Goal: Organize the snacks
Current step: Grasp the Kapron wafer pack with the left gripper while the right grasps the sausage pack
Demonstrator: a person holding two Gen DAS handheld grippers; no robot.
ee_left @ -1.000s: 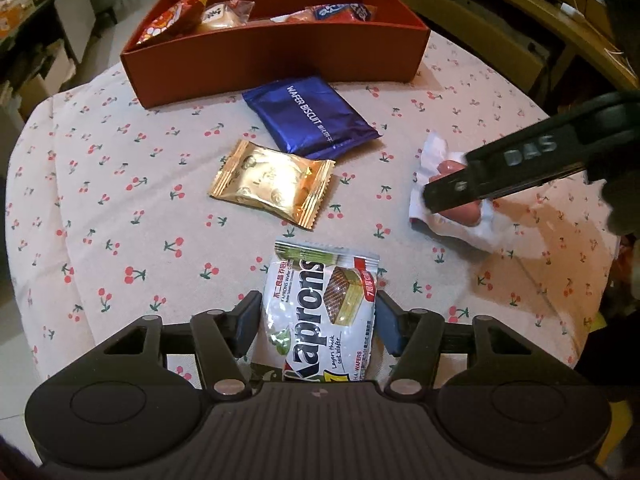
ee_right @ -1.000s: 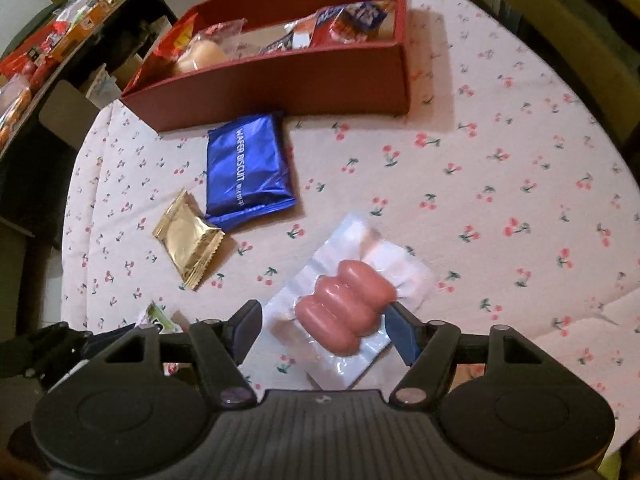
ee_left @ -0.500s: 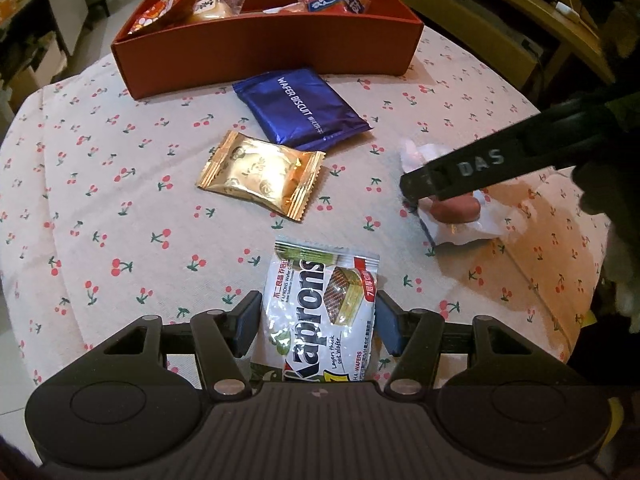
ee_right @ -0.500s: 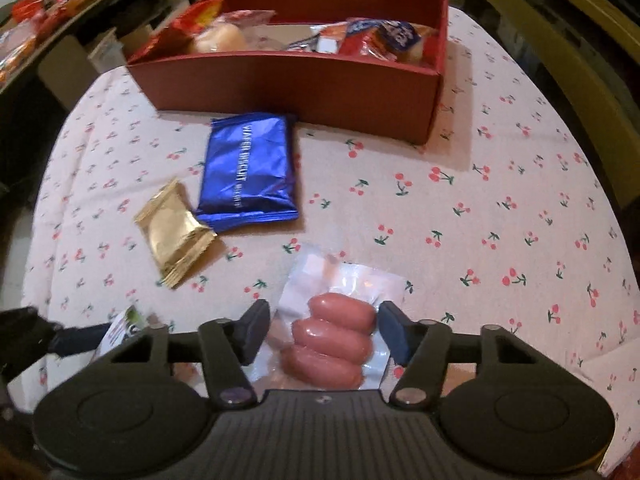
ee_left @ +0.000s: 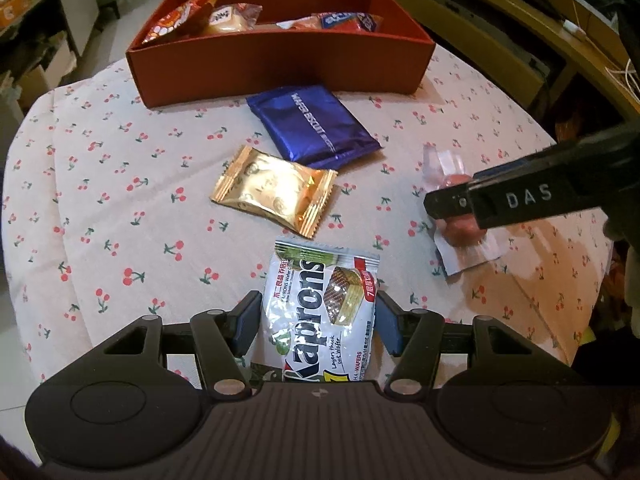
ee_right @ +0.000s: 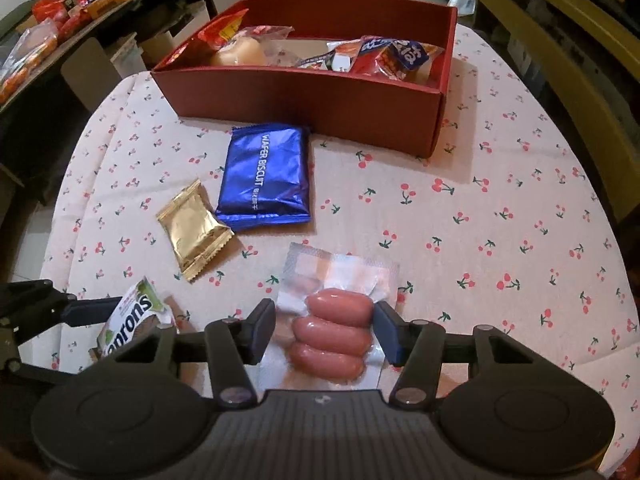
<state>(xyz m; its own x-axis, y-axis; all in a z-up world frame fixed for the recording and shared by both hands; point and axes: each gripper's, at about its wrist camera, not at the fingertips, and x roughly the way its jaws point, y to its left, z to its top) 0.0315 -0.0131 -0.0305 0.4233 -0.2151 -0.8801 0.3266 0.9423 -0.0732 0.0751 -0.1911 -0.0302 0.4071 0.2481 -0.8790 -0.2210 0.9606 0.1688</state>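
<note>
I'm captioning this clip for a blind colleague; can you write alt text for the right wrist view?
The right claw has just been closing around a clear sausage pack on a cherry-print tablecloth. Beyond lie a gold packet and a blue wafer packet, then a red box holding snacks.

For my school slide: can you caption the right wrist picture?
Right gripper closing on a sausage pack, red snack box beyond.
</note>
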